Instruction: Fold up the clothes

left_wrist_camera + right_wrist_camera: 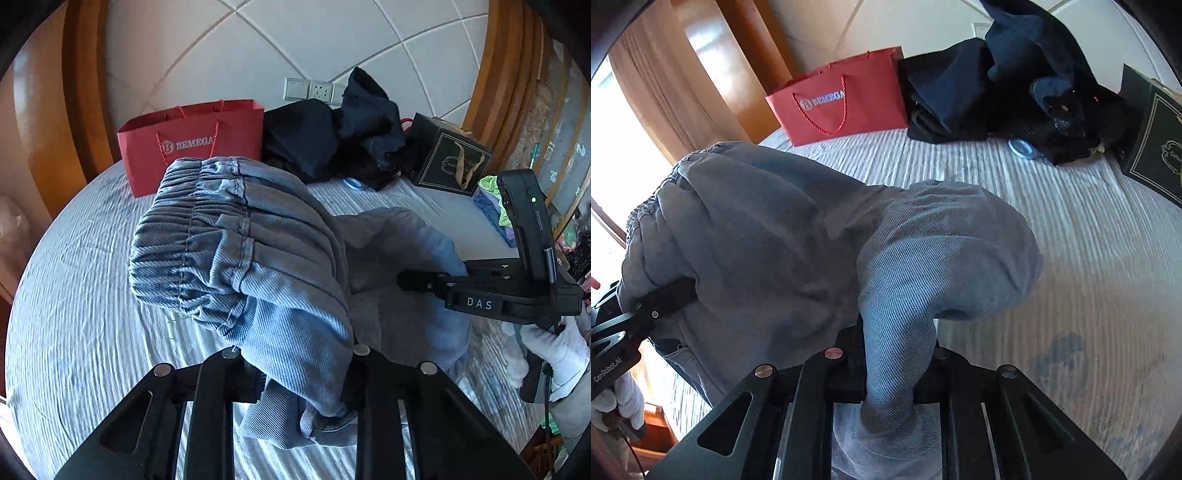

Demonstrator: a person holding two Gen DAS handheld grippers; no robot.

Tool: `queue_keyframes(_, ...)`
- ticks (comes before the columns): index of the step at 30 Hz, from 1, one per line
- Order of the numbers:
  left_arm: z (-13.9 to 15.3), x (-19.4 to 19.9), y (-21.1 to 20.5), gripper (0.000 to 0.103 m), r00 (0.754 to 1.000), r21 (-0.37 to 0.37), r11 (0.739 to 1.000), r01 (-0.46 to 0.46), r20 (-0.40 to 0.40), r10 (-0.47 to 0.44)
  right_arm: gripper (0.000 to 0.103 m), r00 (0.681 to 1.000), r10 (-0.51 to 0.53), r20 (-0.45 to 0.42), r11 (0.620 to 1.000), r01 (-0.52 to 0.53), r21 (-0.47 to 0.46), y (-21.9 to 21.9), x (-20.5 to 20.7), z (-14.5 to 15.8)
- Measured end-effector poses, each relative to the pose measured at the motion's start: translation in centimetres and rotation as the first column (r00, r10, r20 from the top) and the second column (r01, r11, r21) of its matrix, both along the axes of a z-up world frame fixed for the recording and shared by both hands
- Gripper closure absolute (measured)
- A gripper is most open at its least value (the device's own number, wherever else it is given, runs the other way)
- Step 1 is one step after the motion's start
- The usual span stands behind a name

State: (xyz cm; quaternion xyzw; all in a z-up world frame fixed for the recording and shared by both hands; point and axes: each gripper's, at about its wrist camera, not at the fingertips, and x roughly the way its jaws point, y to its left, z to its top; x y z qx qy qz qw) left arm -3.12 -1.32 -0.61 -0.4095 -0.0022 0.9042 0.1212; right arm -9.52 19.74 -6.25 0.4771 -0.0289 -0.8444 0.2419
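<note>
Blue-grey denim trousers [258, 266] with a gathered elastic waistband hang bunched above the bed, held by both grippers. My left gripper [295, 373] is shut on a fold of the denim near the waistband. My right gripper [890, 369] is shut on another fold of the same trousers [798, 251]. The right gripper also shows in the left wrist view [406, 278], its tip pressed into the cloth. The left gripper shows at the left edge of the right wrist view [679, 291], clamped on the fabric.
The bed has a pale striped sheet [81, 317]. At the headboard stand a red BEMEGA paper bag [192, 144], a heap of dark clothes [332, 140] and a black gift bag [448, 158]. Colourful folded clothes [493, 206] lie at the right edge.
</note>
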Motion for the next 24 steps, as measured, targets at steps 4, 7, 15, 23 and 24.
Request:
queue_keyframes(4,2.8,-0.9,2.4,0.080,0.995,-0.020,0.995,0.097,-0.035,-0.097,0.089,0.993,-0.111,-0.028,0.992,0.109,-0.068,3.2,1.3,2.3)
queue_keyframes(7,4.3,-1.1,5.4,0.080,0.987,-0.004,0.988,0.157,-0.043,-0.157,0.089,0.980,-0.189,-0.054,0.979,0.184,-0.081,6.6,2.3,3.8)
queue_keyframes(15,6.5,-3.0,19.7,0.080,0.944,0.047,0.945,0.324,-0.074,-0.320,0.089,0.929,-0.340,-0.145,0.939,0.344,0.001,20.5,4.5,8.6)
queue_keyframes(23,8.4,-7.4,40.4,0.080,0.937,0.161,0.926,0.342,-0.137,-0.322,0.089,0.930,-0.292,-0.224,0.933,0.329,0.148,40.3,1.0,13.7)
queue_keyframes(24,8.5,-8.1,42.9,0.080,0.942,0.184,0.926,0.328,-0.134,-0.307,0.089,0.934,-0.277,-0.226,0.933,0.318,0.171,42.7,0.0,14.3)
